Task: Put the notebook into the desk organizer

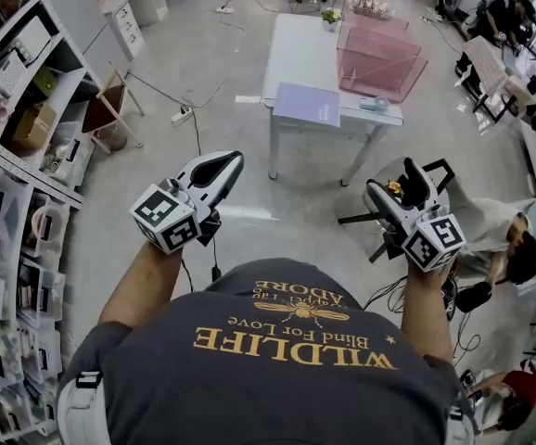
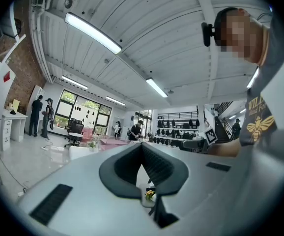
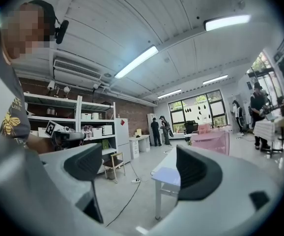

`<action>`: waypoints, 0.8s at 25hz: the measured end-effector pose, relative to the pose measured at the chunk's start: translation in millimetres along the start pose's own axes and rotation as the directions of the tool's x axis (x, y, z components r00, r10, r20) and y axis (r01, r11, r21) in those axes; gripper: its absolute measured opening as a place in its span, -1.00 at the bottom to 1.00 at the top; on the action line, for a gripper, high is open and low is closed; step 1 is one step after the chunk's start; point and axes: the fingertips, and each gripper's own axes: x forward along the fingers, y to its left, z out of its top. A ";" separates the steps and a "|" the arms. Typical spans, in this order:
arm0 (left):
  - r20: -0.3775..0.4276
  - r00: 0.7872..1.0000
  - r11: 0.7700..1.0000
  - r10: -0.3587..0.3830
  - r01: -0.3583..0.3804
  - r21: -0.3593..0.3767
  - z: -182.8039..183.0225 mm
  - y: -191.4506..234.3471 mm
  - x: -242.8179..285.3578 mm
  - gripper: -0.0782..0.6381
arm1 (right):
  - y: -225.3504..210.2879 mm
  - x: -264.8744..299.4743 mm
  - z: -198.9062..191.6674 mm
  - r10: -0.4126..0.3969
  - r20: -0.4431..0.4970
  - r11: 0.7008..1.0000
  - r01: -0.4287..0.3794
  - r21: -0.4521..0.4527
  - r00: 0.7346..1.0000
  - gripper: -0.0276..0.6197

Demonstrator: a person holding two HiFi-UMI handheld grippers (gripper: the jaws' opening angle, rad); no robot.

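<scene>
A lavender notebook lies flat on the near end of a white table some way ahead of me. Behind it stands the pink wire desk organizer. Both grippers are held up in front of my chest, well short of the table. My left gripper is shut with nothing in it; its pads meet in its own view. My right gripper stands open and empty. Between its jaws I see the notebook and the organizer far off.
Storage shelves line the left wall, with a small wooden stand and a power strip with cable on the floor nearby. A chair and a seated person are at the right. A small plant stands on the table.
</scene>
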 end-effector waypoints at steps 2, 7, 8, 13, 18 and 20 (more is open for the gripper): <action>0.003 1.000 1.000 0.011 -0.011 0.003 2.3 -7.4 11.8 -0.78 | -13.0 -9.8 3.8 0.004 0.002 1.000 -0.004 0.002 1.000 0.49; 0.008 0.999 0.999 0.045 -0.045 0.005 3.6 -26.7 43.1 -0.78 | -51.6 -32.5 8.0 0.022 0.010 1.000 -0.022 0.010 1.000 0.49; 0.009 0.999 0.999 0.052 -0.052 0.002 3.5 -28.9 48.7 -0.78 | -58.5 -33.8 7.0 0.028 0.008 0.999 -0.028 0.015 1.000 0.49; -0.011 0.997 0.997 0.075 -0.075 -0.002 -3.5 -26.6 64.0 -0.78 | -81.0 -22.8 -5.5 0.061 -0.009 0.996 -0.060 0.068 0.998 0.49; -0.020 0.997 0.997 0.078 -0.078 -0.003 -9.9 12.7 77.1 -0.78 | -98.8 25.1 -17.2 0.071 -0.036 0.991 -0.067 0.117 0.997 0.49; -0.017 0.998 0.998 0.067 -0.068 -0.015 -14.0 41.8 84.7 -0.78 | -104.8 52.4 -22.9 0.064 -0.050 0.989 -0.057 0.133 0.997 0.49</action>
